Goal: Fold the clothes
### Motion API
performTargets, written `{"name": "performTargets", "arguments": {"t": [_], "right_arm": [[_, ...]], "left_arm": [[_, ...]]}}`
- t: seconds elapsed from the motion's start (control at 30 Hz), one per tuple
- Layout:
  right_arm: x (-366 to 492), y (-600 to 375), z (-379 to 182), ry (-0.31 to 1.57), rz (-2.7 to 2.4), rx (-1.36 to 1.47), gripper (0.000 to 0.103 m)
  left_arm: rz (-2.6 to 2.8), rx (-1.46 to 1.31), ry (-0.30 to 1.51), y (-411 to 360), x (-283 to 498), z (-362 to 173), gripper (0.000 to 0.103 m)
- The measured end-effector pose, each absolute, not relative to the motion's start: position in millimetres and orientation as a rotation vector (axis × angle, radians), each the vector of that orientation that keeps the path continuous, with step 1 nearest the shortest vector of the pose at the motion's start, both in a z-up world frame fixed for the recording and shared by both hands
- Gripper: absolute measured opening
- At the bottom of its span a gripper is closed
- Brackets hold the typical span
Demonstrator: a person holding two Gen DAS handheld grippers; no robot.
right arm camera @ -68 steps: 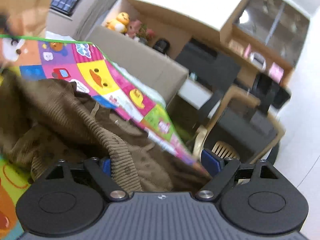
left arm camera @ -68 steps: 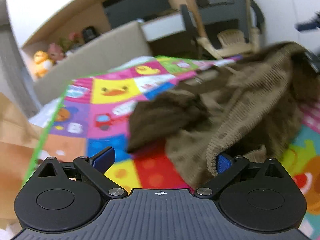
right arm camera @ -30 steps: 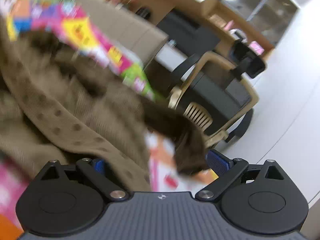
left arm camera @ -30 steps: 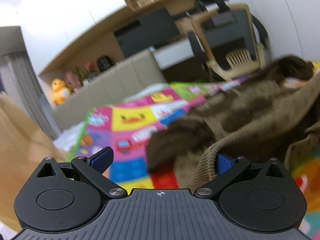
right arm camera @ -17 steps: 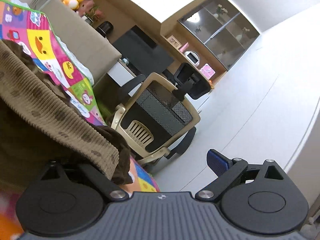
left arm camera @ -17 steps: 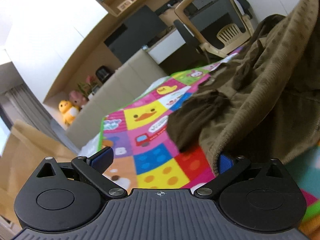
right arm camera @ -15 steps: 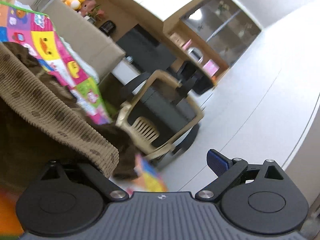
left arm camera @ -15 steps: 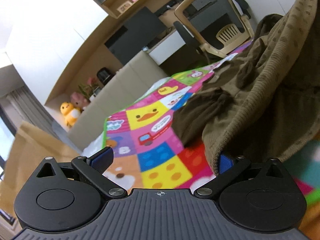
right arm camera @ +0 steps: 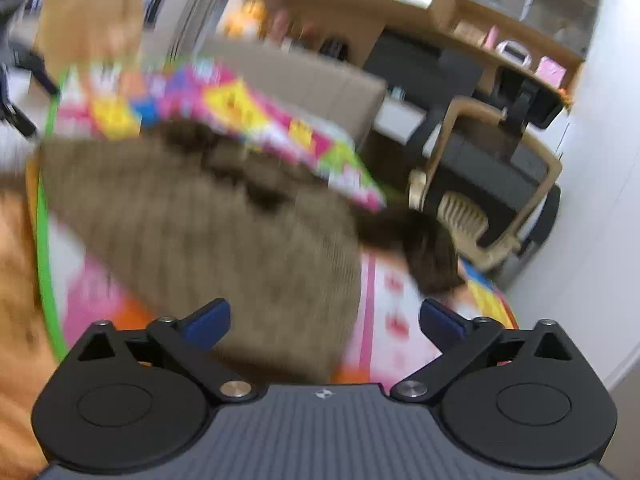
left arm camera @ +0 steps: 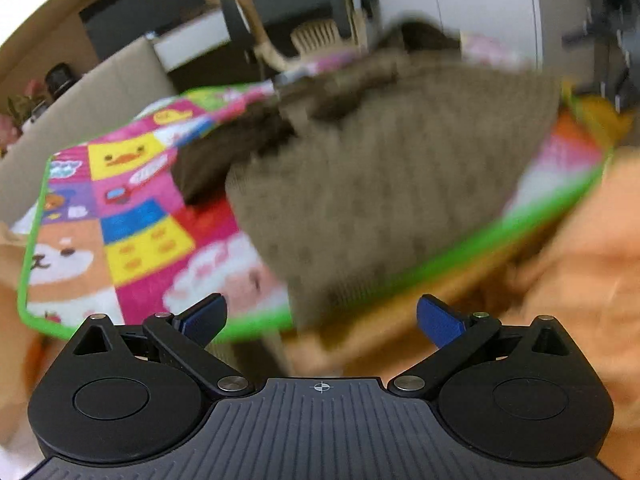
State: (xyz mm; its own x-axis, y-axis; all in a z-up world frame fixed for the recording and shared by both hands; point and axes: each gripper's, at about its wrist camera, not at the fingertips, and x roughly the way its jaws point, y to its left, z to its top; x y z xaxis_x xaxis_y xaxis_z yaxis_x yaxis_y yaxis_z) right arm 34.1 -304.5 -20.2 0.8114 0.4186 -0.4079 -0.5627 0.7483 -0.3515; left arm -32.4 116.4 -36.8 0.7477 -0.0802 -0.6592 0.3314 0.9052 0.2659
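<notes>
A brown knitted sweater (left arm camera: 384, 184) lies spread on a colourful play mat (left arm camera: 132, 232) with a green border; its lower hem hangs over the mat's near edge. It also shows in the right wrist view (right arm camera: 208, 232), with a darker sleeve (right arm camera: 428, 252) trailing to the right. My left gripper (left arm camera: 320, 320) is open and empty, just in front of the hem. My right gripper (right arm camera: 324, 320) is open and empty, its left finger in front of the sweater's near edge. Both views are blurred by motion.
The mat (right arm camera: 256, 116) lies on a wooden table (left arm camera: 580, 264). Beyond it stand a beige sofa (right arm camera: 312, 80), a beige-framed office chair (right arm camera: 488, 184), a dark monitor (right arm camera: 420, 68) and shelves with toys. The other gripper shows at the left wrist view's far right (left arm camera: 600, 36).
Both grippers have let go of the sweater, which was lifted and now lies flat on the mat. Both grippers have pulled back toward the near edge, jaws wide.
</notes>
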Motion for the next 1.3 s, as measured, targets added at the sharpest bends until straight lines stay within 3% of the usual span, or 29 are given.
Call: {"name": "performTargets", "arguments": {"t": [0.2, 0.43, 0.77, 1.03, 1.3], "right_arm": [[119.4, -273.2, 23.3, 0.257, 0.631, -0.198, 0.103], [217.6, -251.8, -32.6, 0.314, 0.492, 0.048, 0.103], [177.0, -277.1, -57.5, 0.363, 0.447, 0.191, 0.103], [208.6, -274.3, -64.9, 0.573, 0.393, 0.242, 0.103], [199.5, -274.6, -63.6, 0.539, 0.405, 0.239, 0.103]], "left_arm": [[-0.203, 0.084, 0.475, 137.1, 34.0, 18.2, 0.103], [-0.235, 0.031, 0.475, 108.5, 129.4, -14.1, 0.103], [-0.237, 0.130, 0.526, 118.7, 147.5, -43.2, 0.103], [-0.225, 0.211, 0.559, 129.9, 157.1, -61.7, 0.103], [-0.187, 0.342, 0.546, 132.6, 180.5, -60.7, 0.103]]}}
